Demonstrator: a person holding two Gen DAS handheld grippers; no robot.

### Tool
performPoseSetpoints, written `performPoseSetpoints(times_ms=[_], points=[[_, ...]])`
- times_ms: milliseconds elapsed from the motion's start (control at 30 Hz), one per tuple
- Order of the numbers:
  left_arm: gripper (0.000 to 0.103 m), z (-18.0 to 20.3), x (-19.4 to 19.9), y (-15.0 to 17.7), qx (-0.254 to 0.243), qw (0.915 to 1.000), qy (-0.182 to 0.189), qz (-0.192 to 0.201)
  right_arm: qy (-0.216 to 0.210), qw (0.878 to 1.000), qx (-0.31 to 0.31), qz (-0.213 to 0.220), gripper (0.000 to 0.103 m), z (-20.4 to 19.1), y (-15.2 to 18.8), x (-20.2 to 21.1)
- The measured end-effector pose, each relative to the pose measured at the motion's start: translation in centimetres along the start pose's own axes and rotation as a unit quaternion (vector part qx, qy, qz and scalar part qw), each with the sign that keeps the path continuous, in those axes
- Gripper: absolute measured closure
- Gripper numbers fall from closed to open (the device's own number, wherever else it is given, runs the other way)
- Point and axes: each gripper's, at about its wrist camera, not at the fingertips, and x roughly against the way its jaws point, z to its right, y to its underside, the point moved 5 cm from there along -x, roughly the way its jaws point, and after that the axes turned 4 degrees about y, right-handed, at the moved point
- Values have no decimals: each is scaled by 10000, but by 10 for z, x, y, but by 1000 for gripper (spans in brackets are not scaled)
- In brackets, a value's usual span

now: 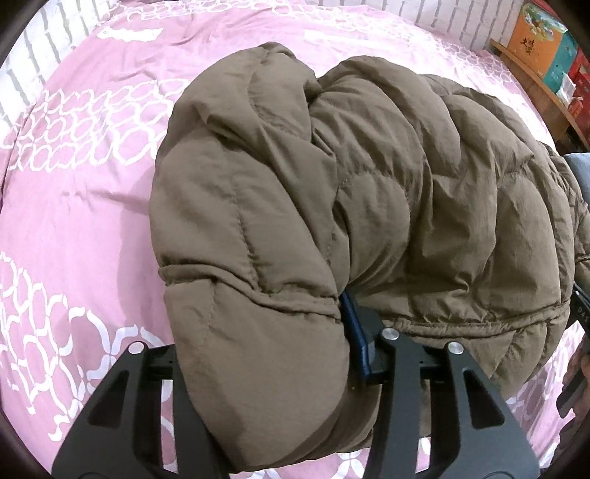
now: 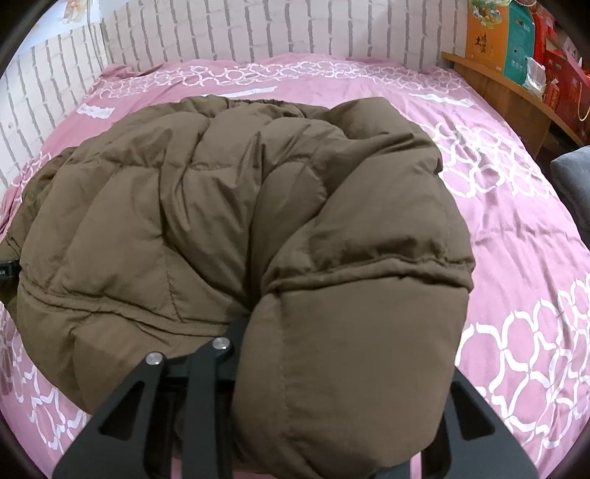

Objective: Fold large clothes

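Observation:
A brown puffer jacket (image 1: pixel 405 184) lies bunched on the pink patterned bedsheet (image 1: pixel 73 221). In the left wrist view a thick padded edge of it bulges between the jaws of my left gripper (image 1: pixel 258 328), which is shut on it. One blue finger pad (image 1: pixel 354 331) shows and the other finger is buried under fabric. In the right wrist view the jacket (image 2: pixel 166 206) fills the middle. My right gripper (image 2: pixel 346 353) is shut on another padded edge, which covers its fingertips. A black part of the right gripper (image 1: pixel 579 306) shows at the edge of the left wrist view.
A white brick-pattern wall (image 2: pixel 258 33) runs behind the bed. A wooden shelf (image 2: pixel 516 92) with coloured boxes (image 2: pixel 516 37) stands at the right. A grey cushion (image 2: pixel 575 184) lies at the right edge. Bare sheet (image 2: pixel 516 258) lies right of the jacket.

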Motion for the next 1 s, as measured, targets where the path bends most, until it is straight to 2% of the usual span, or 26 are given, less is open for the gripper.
performPoseSetpoints(times_ms=[167, 333, 467, 667, 900, 1000], points=[[62, 0, 6, -1, -50, 9997, -75, 206, 90, 9998, 106, 126, 71, -12, -10, 1], [68, 5, 21, 6, -232, 9980, -307, 497, 250, 9987, 306, 337, 73, -19, -10, 16], [72, 8, 31, 5, -192, 9973, -366, 607, 340, 9967, 388, 621, 75, -20, -12, 31], [77, 40, 66, 0, -349, 9928, -465, 1044, 496, 9910, 608, 1088, 77, -19, -18, 60], [79, 91, 105, 11, -665, 9878, -302, 1379, 851, 9812, 746, 1564, 77, 20, -20, 112], [79, 125, 126, 23, -840, 9838, -137, 1575, 956, 9796, 461, 1707, 77, 53, -23, 134]])
